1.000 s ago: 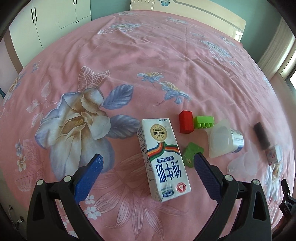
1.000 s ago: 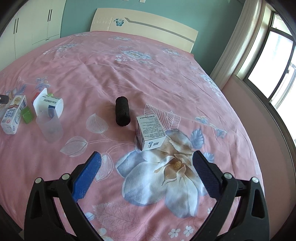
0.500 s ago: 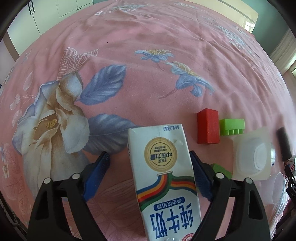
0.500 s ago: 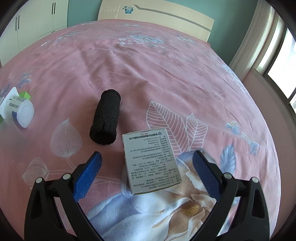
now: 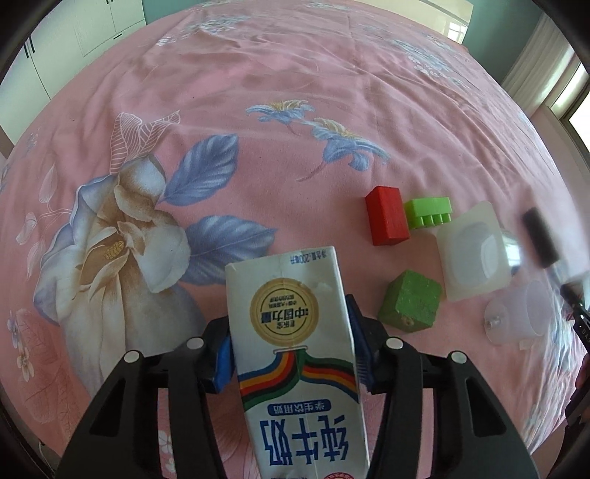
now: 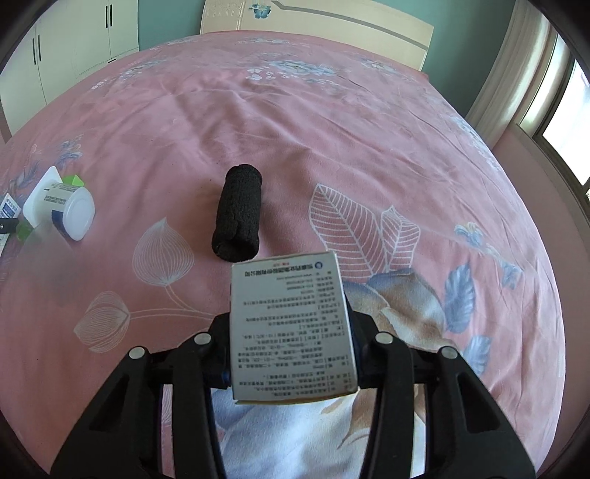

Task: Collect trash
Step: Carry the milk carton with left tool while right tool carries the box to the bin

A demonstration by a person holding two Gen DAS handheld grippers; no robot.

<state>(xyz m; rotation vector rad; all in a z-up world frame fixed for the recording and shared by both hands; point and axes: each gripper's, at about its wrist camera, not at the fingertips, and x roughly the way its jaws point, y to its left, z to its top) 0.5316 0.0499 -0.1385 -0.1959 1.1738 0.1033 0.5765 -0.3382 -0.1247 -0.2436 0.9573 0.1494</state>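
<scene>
My left gripper (image 5: 291,357) is shut on a white milk carton (image 5: 295,350) with rainbow stripes, its blue pads (image 5: 223,363) pressed on both sides. My right gripper (image 6: 289,353) is shut on a small grey printed box (image 6: 291,331). A white yogurt cup (image 5: 472,250) lies on its side to the right of the carton; it also shows in the right wrist view (image 6: 61,208). A clear plastic cup (image 5: 520,317) lies beyond it. All rest on a pink floral bedspread (image 5: 258,110).
A red block (image 5: 387,221), a bright green studded block (image 5: 429,212) and a dark green cube (image 5: 409,302) lie right of the carton. A black rolled cloth (image 6: 238,213) lies just ahead of the box. White wardrobes (image 6: 73,55) and a headboard (image 6: 313,29) stand behind.
Both grippers moved forward and down and closed: the left around the milk carton, the right around the grey box. Both were open one second ago.
</scene>
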